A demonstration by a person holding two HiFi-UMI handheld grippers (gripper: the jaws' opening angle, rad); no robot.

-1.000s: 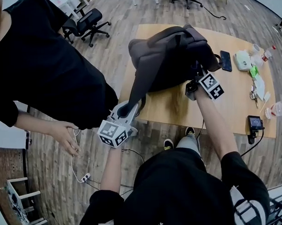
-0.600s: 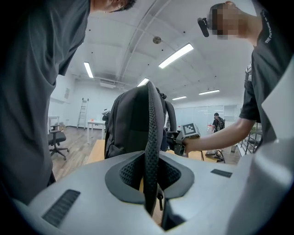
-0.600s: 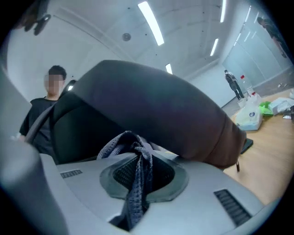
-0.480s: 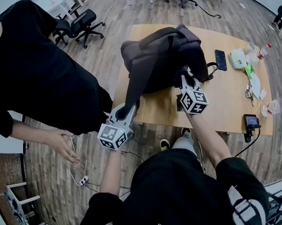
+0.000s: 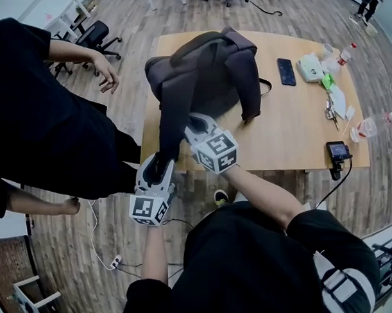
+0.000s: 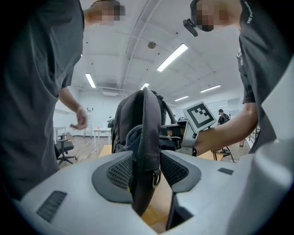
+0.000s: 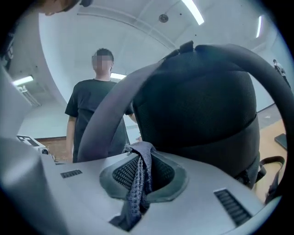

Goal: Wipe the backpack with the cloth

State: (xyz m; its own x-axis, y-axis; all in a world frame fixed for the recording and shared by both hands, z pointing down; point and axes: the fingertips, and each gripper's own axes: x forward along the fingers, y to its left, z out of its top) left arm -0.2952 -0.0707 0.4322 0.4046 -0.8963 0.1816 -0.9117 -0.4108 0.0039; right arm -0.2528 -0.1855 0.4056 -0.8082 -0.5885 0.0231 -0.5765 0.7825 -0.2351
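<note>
Jaws: left gripper (image 6: pixel 146 166) just opening, mesh strap (image 6: pixel 145 131) between | right gripper (image 7: pixel 143 172) clenching knit cloth (image 7: pixel 137 189)

The backpack (image 5: pixel 206 75) blocked the way just ahead of the right gripper's (image 5: pixel 193 122) jaws, clamped on the cloth (image 7: pixel 137 183); its strap (image 6: pixel 146 137) hung between the left gripper's (image 5: pixel 159 163) just-opened jaws. Bare table (image 5: pixel 291 130) lay right of both, a bystander (image 5: pixel 34 113) left
</note>
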